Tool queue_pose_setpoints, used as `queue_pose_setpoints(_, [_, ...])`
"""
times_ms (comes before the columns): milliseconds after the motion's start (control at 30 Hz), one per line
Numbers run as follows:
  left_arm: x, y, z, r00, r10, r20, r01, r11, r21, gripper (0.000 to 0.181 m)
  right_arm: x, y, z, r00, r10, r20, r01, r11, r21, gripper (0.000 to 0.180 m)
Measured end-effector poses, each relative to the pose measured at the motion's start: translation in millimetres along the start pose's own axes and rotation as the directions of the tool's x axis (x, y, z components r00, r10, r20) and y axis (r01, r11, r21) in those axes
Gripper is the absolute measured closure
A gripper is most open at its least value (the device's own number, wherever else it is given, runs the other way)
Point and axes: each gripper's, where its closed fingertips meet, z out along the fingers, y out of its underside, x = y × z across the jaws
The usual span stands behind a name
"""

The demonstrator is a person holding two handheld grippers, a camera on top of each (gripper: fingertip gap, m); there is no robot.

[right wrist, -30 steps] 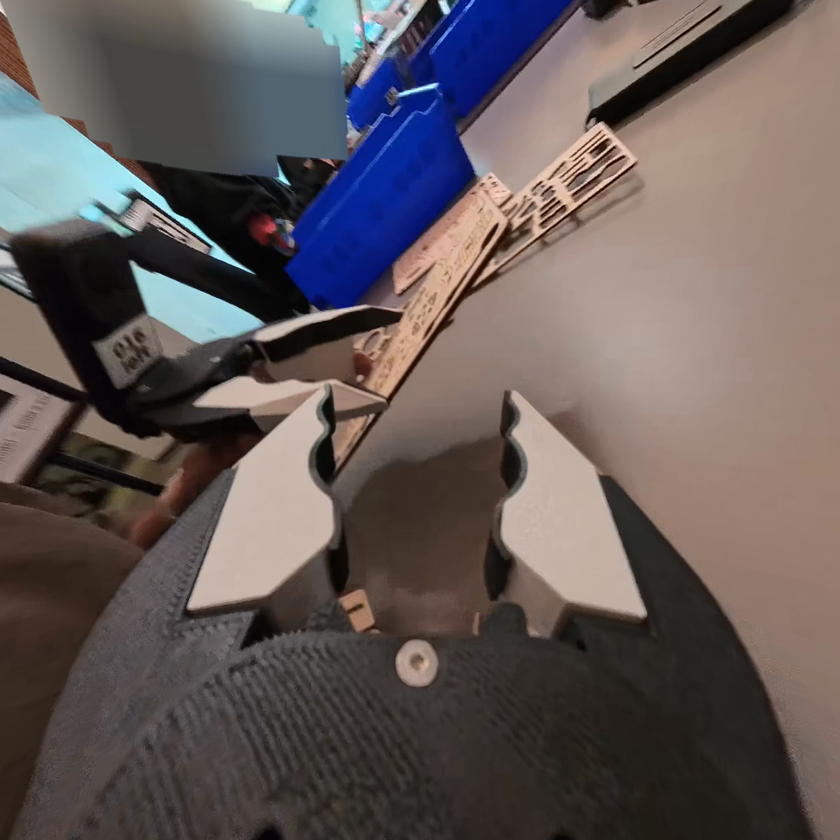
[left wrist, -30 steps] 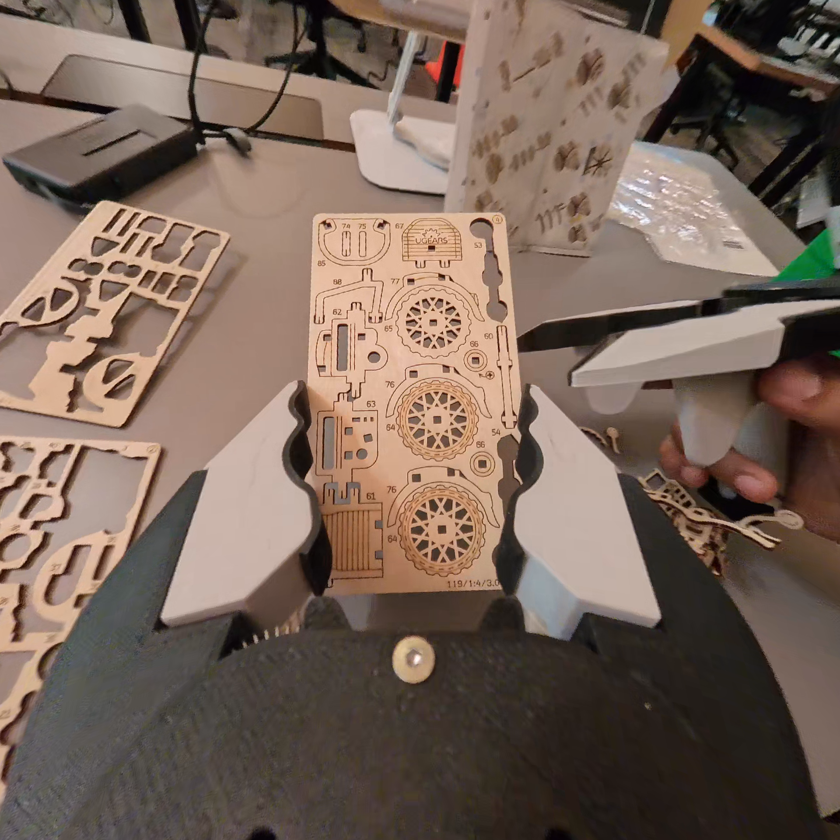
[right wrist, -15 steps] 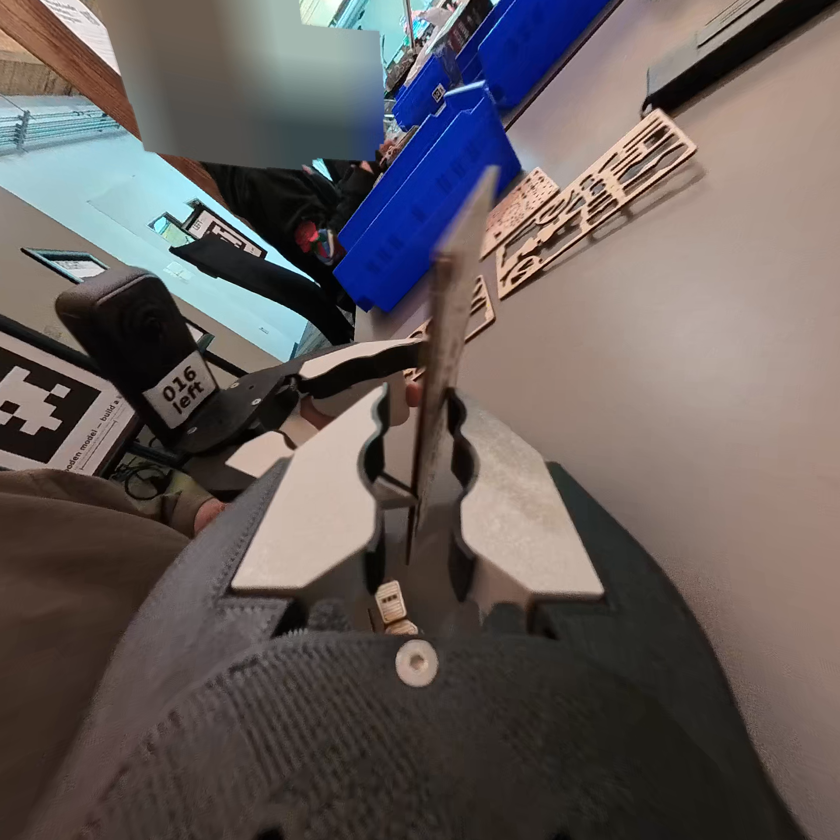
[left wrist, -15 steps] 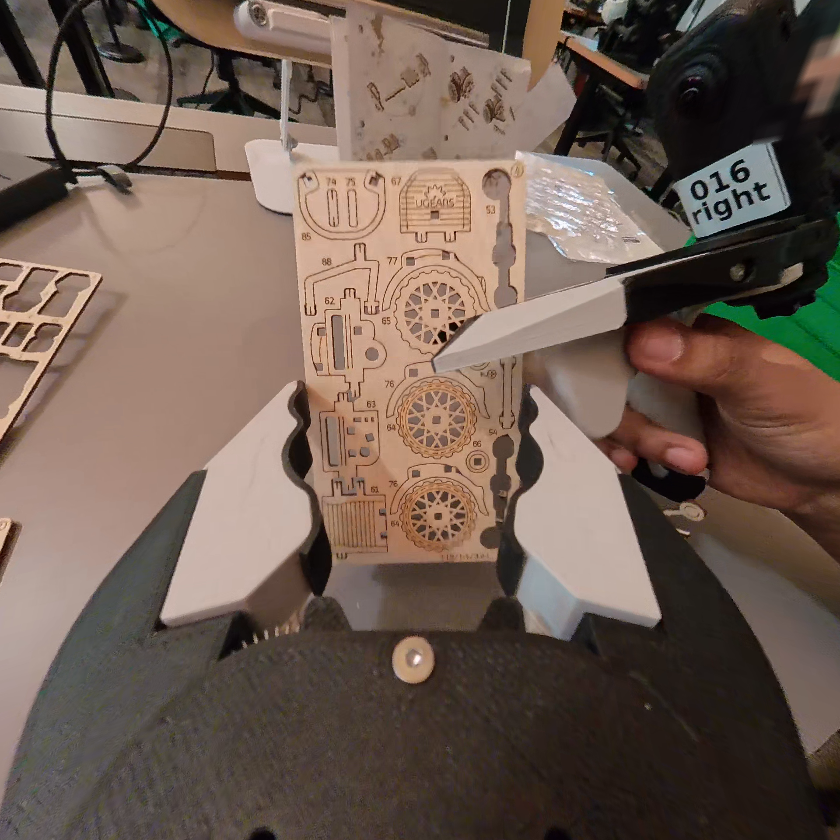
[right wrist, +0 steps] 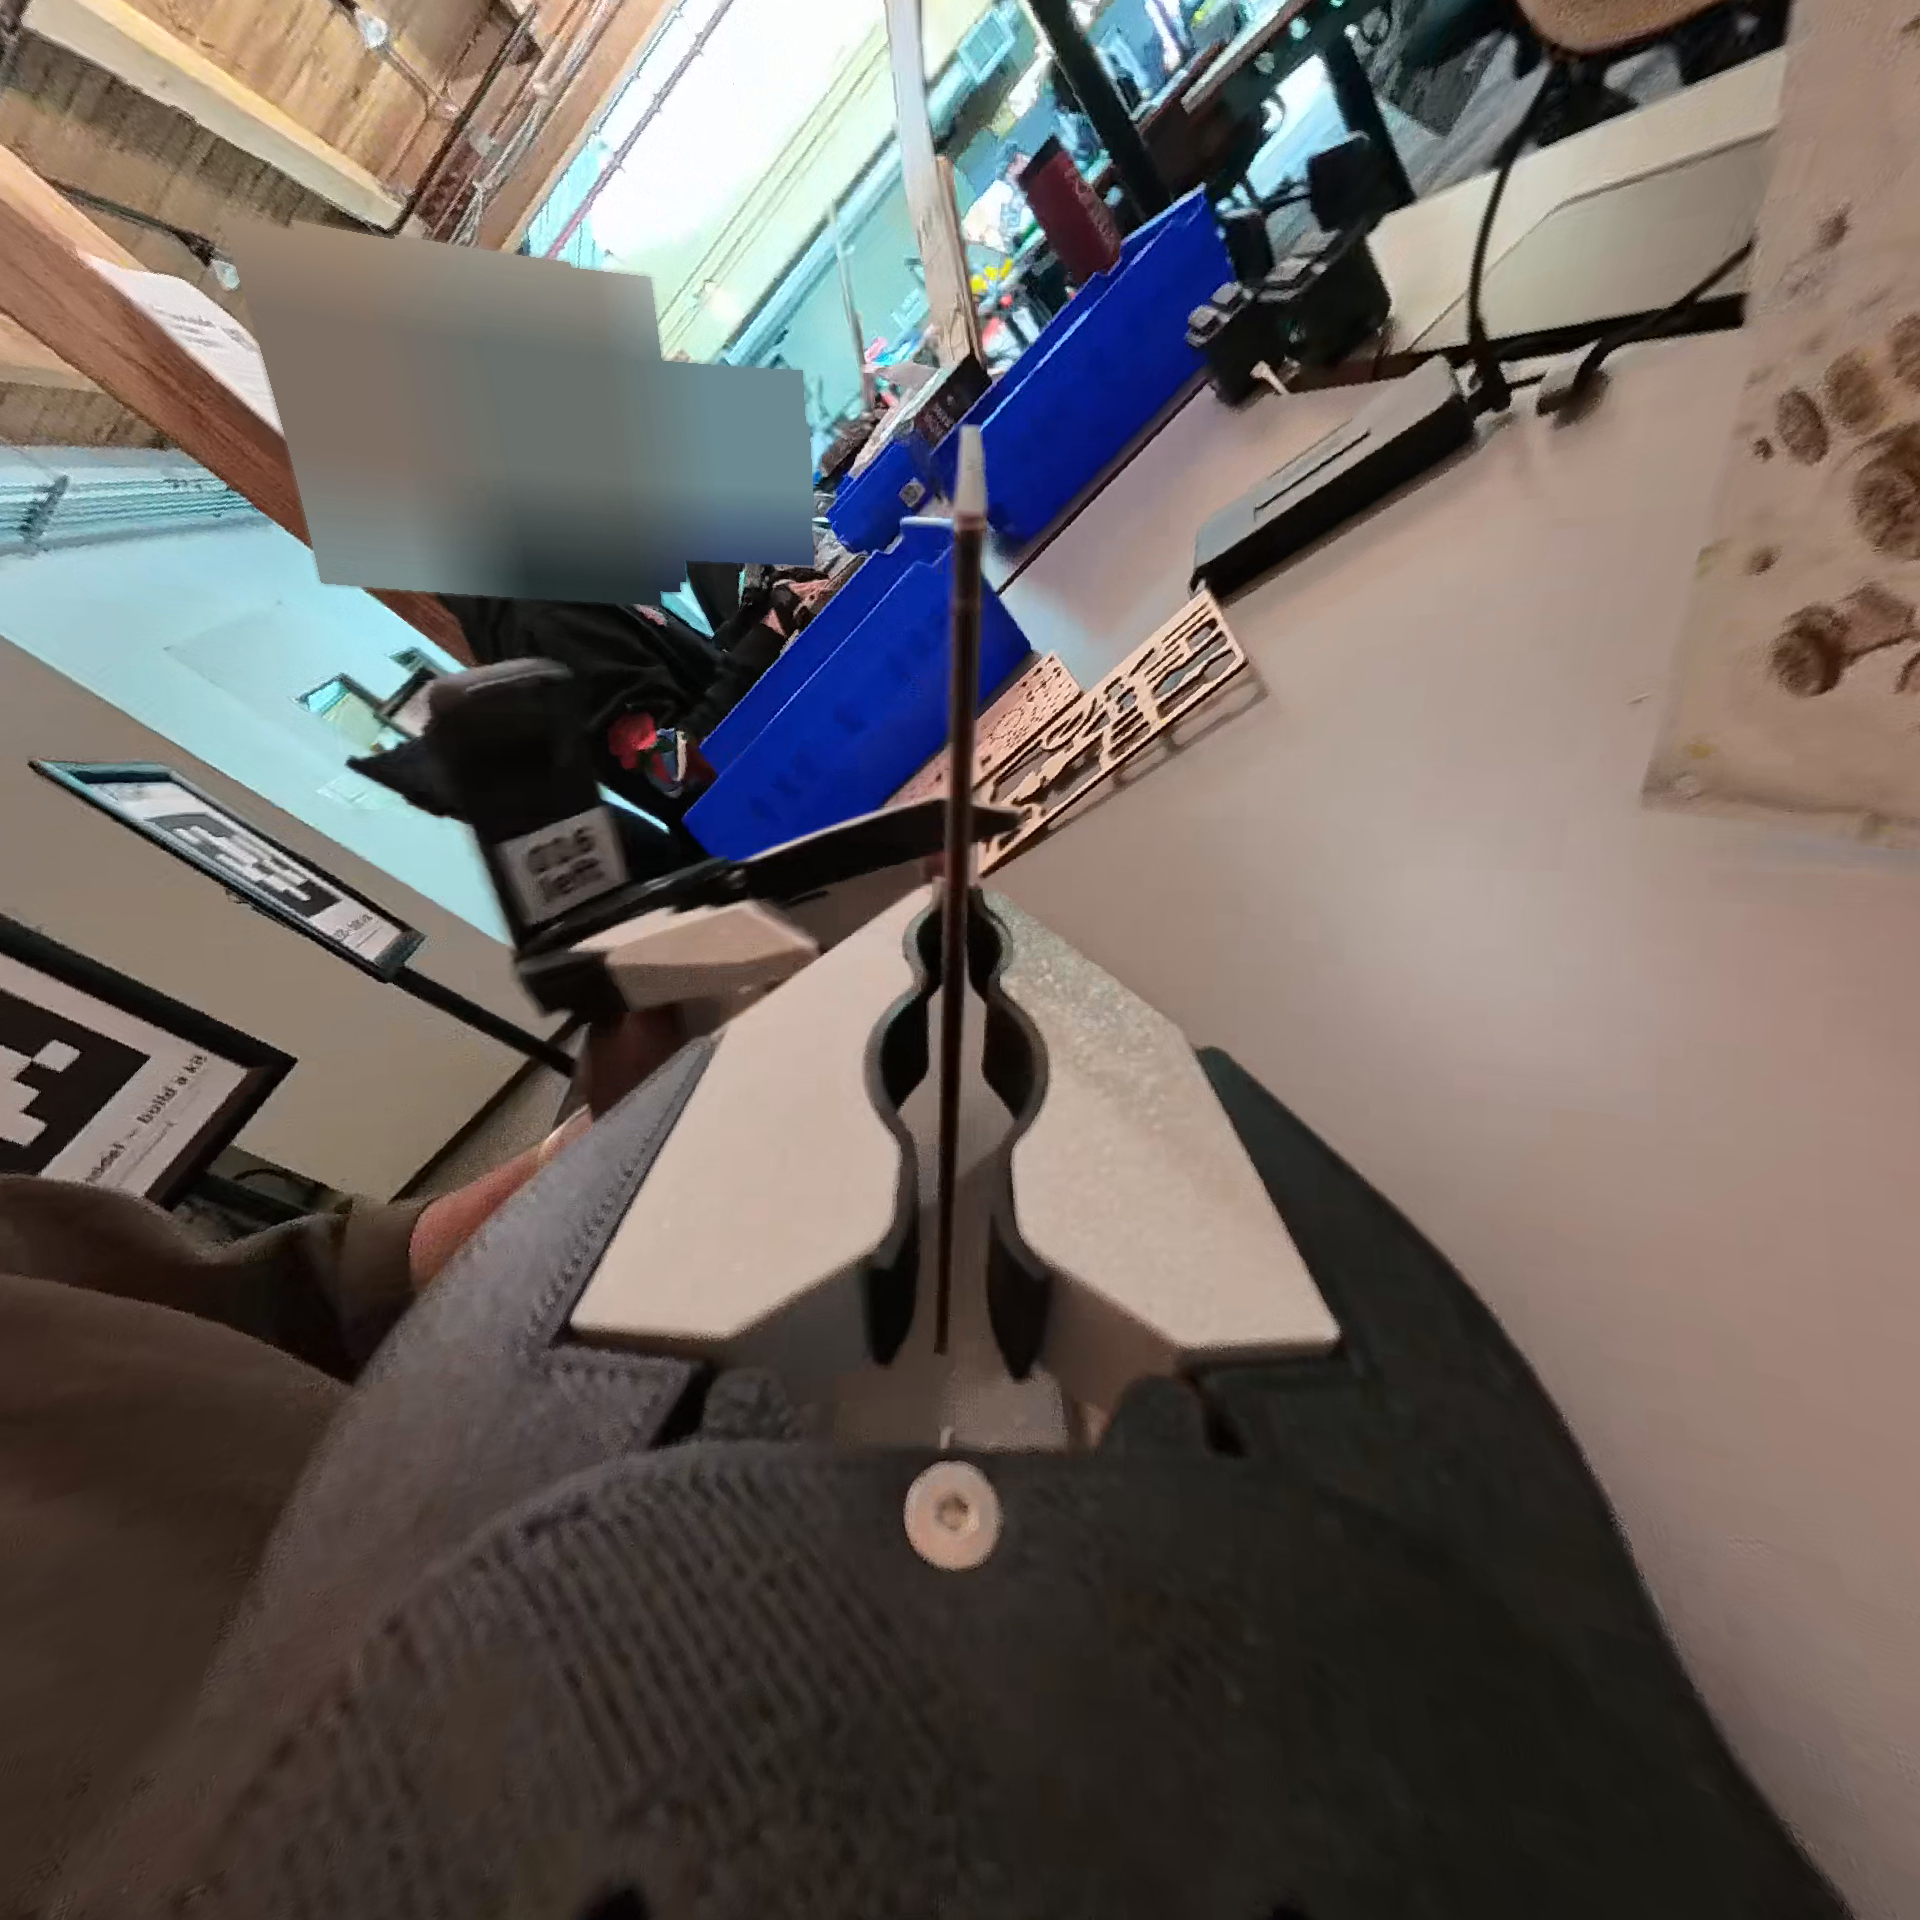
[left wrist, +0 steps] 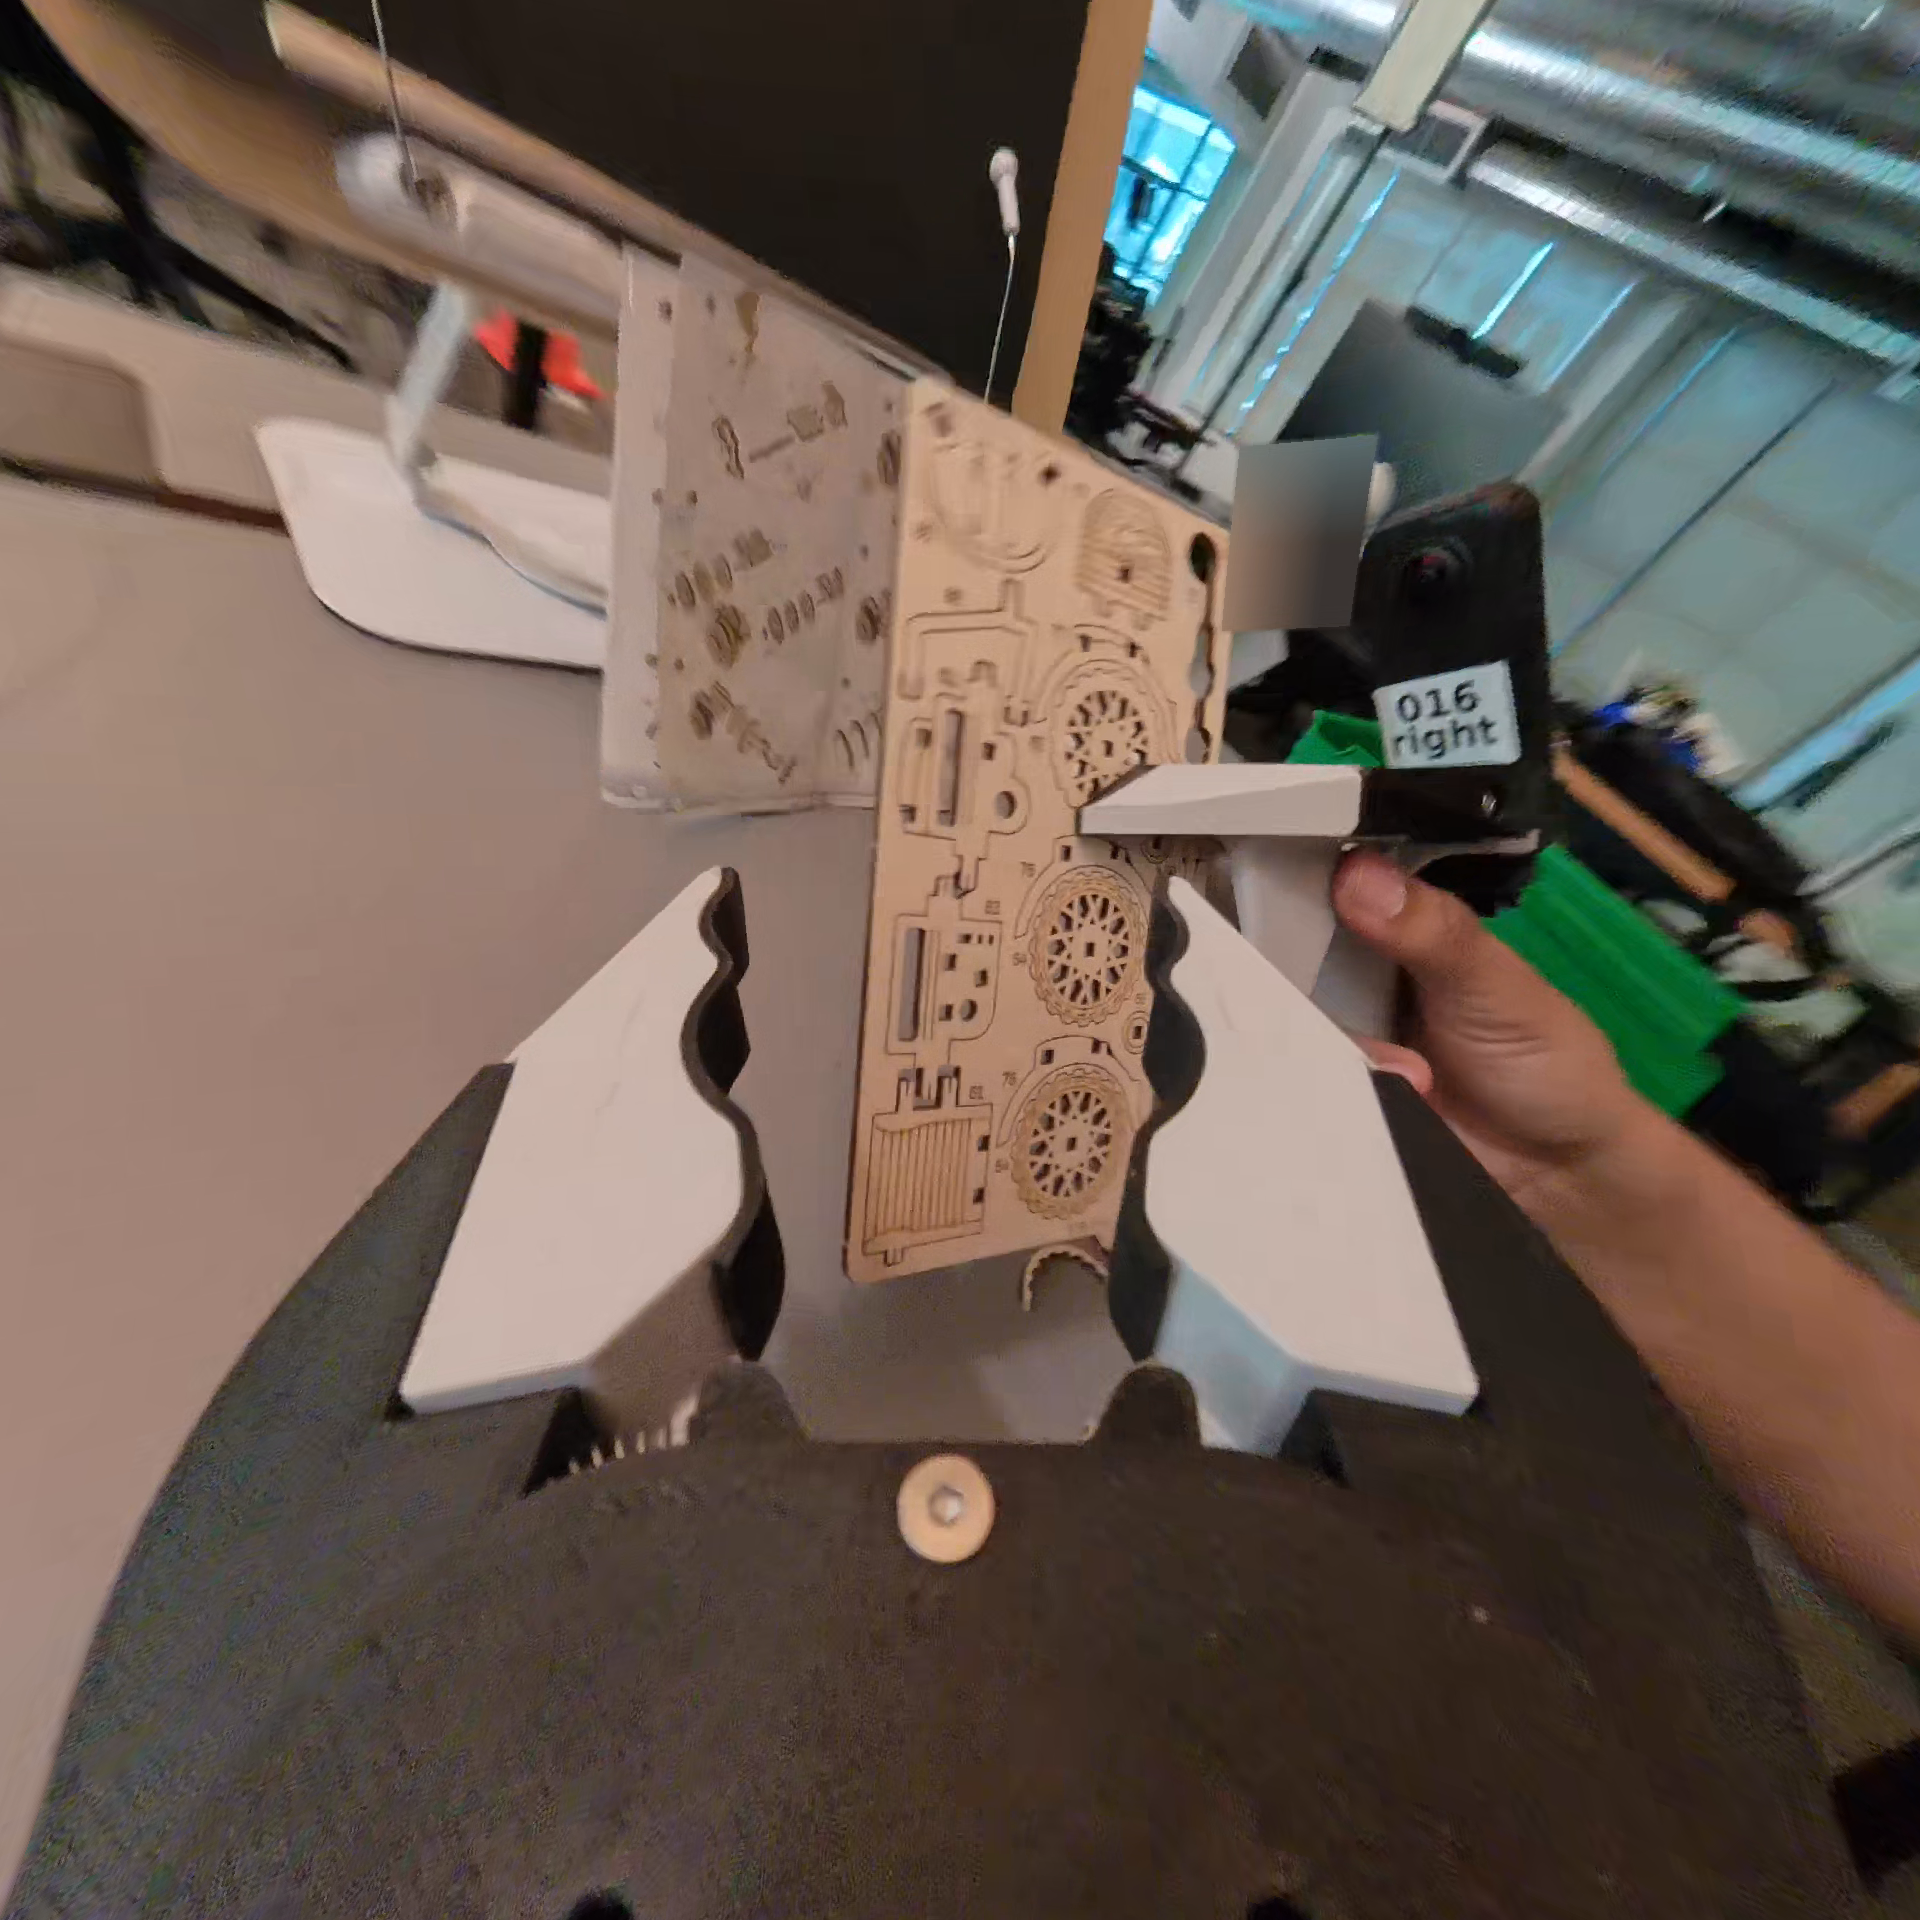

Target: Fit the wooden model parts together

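Table [left wrist: 260, 831] on the left side of the left wrist view is bare grey surface, lots of free room out to the white stand base [left wrist: 416, 561] at the back. The left gripper [left wrist: 940, 1081] has its jaws spread wide with nothing clamped; the wooden parts sheet [left wrist: 997, 935] sits in the gap nearer the right finger, its left edge well clear of the left finger. The sheet stands upright, long axis vertical, tilted a bit with the cut-out face toward the camera, bottom edge lifted off the table. Behind it is a speckled white instruction sheet [left wrist: 748, 644] propped up. Further right, the right gripper [left wrist: 1101, 821] comes in sideways, pinched on the sheet's right edge about halfway up, a hand [left wrist: 1475, 1018] holding it.

In the right wrist view the sheet [right wrist: 961, 831] shows edge-on as a thin line squeezed between nearly closed jaws, pointing straight away. Right of it, more cut-out sheets [right wrist: 1122, 717] lie flat near blue bins [right wrist: 862, 707].
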Motion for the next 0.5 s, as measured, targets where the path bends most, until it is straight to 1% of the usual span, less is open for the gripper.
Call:
queue_pose_setpoints(100, [-7.5, 5.8, 18.8, 0.972, -0.184, -0.149, 0.179, 0.983, -0.045, 0.111, 18.5, 1.9, -0.8, 1.0, -0.012, 0.025, 0.013, 1.0, -0.012, 0.177])
queue_pose_setpoints(167, [-5.8, 3.0, 24.4, 0.941, -0.233, -0.245, 0.227, 0.973, -0.05, 0.124, 25.9, 4.9, 0.5, 0.998, 0.017, 0.067, -0.016, 1.0, -0.018, 0.177])
queue_pose_setpoints(300, [-13.7, 3.5, 30.0, 0.929, -0.223, -0.296, 0.222, 0.974, -0.037, 0.132, 23.8, 1.4, 8.1, 0.97, 0.116, 0.212, -0.127, 0.991, 0.036, 0.178])
queue_pose_setpoints(400, [-20.2, 13.7, 30.4, 0.927, -0.213, -0.308, 0.206, 0.977, -0.055, 0.137, 30.4, 10.2, 15.9, 0.973, 0.095, 0.212, -0.108, 0.993, 0.048, 0.178])
queue_pose_setpoints(467, [-17.5, 8.2, 27.9, 0.905, -0.224, -0.361, 0.223, 0.974, -0.045, 0.14, 29.8, 11.9, 17.3, 0.975, 0.076, 0.207, -0.087, 0.995, 0.044, 0.178])
queue_pose_setpoints(500, [-21.9, 6.4, 30.3, 0.908, -0.23, -0.349, 0.231, 0.972, -0.039, 0.143, 29.9, 10.1, 16.9, 0.978, 0.056, 0.2, -0.068, 0.996, 0.057, 0.178])
